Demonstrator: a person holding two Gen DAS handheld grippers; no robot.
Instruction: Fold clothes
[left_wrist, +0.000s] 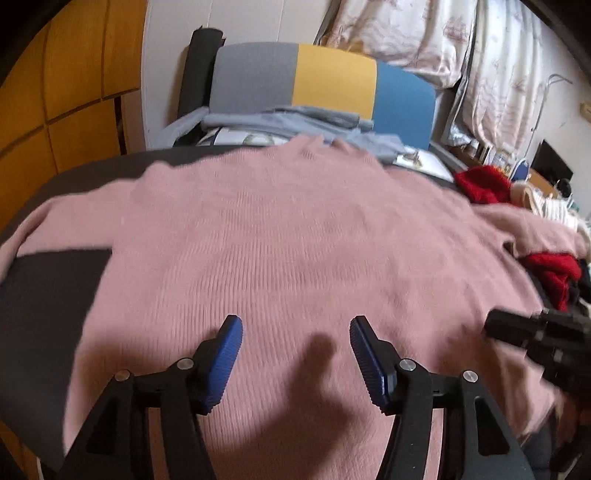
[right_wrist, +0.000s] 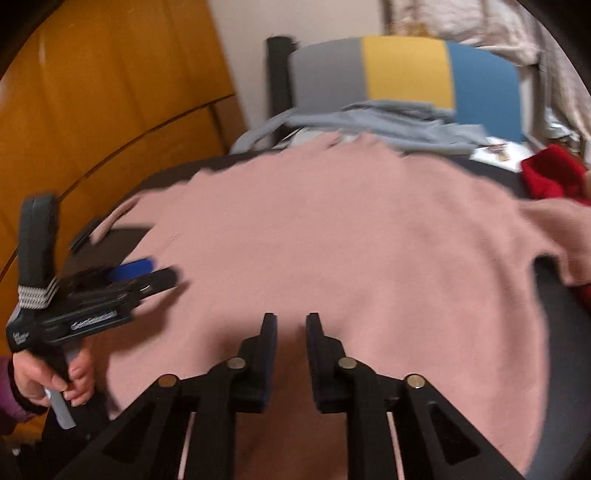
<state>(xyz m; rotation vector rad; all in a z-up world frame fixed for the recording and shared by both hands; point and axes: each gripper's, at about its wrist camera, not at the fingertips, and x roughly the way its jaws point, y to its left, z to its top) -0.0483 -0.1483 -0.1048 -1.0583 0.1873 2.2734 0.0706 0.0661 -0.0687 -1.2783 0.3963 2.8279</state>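
Flat, pink sweater (left_wrist: 295, 240) lengthwise, neckline toward chair (left_wrist: 332, 81).

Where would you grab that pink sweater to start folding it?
Probably at a sleeve. The pink sweater lies spread flat, neckline at the far edge, so its middle gives nothing to pinch. The left sleeve runs out sideways with a free edge; the left gripper, jaws open, could come in from that side.
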